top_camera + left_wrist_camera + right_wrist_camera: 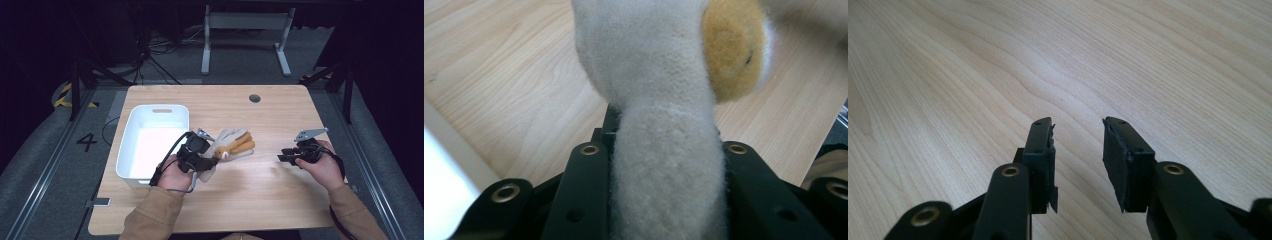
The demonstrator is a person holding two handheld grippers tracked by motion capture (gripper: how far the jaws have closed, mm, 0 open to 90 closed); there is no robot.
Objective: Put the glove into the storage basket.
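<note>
Left gripper (212, 161) clamps white-and-orange plush toy (231, 145), fingers (589, 200) pinching its pale body, toy lifted above wooden surface (260, 200) just right of white bin (131, 130). Right gripper (283, 157) hovers well apart, fingers (1040, 150) part-open, empty.

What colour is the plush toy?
The plush toy is cream-white with orange-yellow parts, clearest in the left gripper view.

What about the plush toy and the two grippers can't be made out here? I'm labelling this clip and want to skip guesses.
- Plush toy: kind of animal unclear; small in the high view, cut off by the left gripper view's top edge.
- Left gripper: fingertips hidden by plush.
- White bin: near corner hidden behind the left hand.
</note>
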